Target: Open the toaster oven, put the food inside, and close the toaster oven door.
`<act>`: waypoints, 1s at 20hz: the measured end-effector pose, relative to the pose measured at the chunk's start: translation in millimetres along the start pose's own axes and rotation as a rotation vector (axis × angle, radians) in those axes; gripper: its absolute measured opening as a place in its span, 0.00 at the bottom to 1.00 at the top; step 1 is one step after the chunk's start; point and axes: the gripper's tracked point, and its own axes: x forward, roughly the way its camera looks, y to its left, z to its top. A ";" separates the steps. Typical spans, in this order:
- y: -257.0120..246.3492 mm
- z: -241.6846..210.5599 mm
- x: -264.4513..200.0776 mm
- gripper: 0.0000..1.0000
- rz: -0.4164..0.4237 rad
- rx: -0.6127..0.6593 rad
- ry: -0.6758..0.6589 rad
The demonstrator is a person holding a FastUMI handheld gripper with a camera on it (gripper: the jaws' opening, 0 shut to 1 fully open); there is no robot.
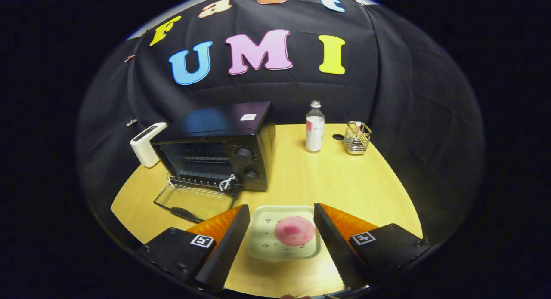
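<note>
A black toaster oven stands on the wooden table, ahead and to the left of the fingers. Its glass door lies folded down flat in front of it, and the rack inside shows. A pale square plate rests on the table between my two fingers, and a round pink piece of food sits on it. My gripper is open, one finger on each side of the plate, touching neither plate nor food as far as I can tell.
A white toaster stands left of the oven. Beyond the plate, toward the back wall, are a clear bottle and a small wire basket. The yellow table lies bare to the right.
</note>
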 end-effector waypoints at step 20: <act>-68.5 -132.5 53.8 0.69 0.035 -0.008 0.504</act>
